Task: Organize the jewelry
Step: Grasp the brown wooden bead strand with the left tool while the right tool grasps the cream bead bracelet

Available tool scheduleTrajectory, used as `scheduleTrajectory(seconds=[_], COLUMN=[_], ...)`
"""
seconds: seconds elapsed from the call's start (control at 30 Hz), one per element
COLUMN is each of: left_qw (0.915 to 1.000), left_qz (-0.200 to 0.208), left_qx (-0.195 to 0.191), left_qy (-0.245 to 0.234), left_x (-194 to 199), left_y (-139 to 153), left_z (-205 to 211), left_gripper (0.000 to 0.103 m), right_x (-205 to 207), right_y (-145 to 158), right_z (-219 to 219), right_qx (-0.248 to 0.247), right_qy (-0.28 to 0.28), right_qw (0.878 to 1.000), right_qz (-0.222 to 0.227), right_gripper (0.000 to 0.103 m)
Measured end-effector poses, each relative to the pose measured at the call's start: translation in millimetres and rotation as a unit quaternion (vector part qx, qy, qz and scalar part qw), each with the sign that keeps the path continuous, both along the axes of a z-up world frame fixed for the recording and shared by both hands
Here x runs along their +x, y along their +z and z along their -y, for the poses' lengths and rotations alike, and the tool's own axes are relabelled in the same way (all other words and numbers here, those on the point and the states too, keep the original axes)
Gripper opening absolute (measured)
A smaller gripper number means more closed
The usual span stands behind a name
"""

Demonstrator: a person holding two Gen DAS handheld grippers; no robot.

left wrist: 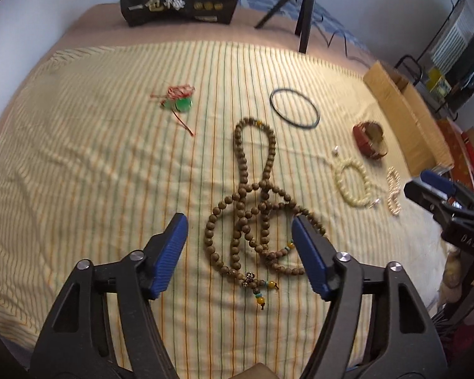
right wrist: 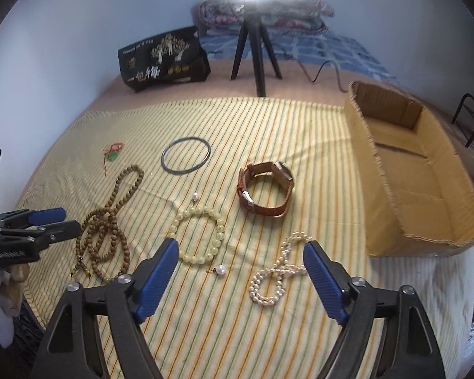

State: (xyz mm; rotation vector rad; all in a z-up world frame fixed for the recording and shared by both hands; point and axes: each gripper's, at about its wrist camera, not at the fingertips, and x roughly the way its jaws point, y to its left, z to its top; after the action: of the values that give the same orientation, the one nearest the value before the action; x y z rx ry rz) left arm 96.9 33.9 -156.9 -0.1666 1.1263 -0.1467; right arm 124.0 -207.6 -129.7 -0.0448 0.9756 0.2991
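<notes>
Jewelry lies spread in single pieces on the striped cloth point(right wrist: 268, 120) over a bed, prob. so each can be picked alone. Left claw point(left wrist: 239, 237) wide open, empty, hanging above the wooden bead necklace point(left wrist: 256, 208), fingers straddling its coils w/o touching. Right claw point(right wrist: 240, 267) also wide, empty, aimed between the pale bead bracelet point(right wrist: 199, 237) and the pearl bracelet point(right wrist: 278, 271). Leather-strap watch point(right wrist: 265, 189), dark bangle point(right wrist: 186, 155), jade pendant on red cord point(left wrist: 178, 101) sit farther out. Open cardboard box point(right wrist: 379, 205) at the cloth's right edge, nothing visible in it: likely the drop spot, near the right claw.
</notes>
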Motion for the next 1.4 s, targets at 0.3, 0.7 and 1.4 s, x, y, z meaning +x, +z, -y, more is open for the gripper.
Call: scheduleTrajectory(seconds=[0.3, 0.7, 1.4], left_qw=[0.9996, 0.9994, 0.9998], left_qz=[-0.026, -0.02, -0.004], left_qx=[0.012, 0.028, -0.004], left_qy=[0.002, 0.008, 0.021], left_x=[12.4, 26.1, 18.0], left_y=[-28.1, -33.5, -20.6], left_z=[10.4, 12.6, 4.4], left_gripper=[0.063, 0.044, 0.004], right_x=[16.4, 34.6, 32.4], right_y=[-17.3, -39.0, -38.6], right_z=[-14.5, -32.5, -37.3], right_qx=[-0.005, -0.029, -0.024], right_qy=[0.027, 0.053, 0.066], right_qw=[0.999, 0.996, 0.996], right_qz=[-0.028, -0.059, -0.053], right_gripper=[0.07, 0.047, 0.006])
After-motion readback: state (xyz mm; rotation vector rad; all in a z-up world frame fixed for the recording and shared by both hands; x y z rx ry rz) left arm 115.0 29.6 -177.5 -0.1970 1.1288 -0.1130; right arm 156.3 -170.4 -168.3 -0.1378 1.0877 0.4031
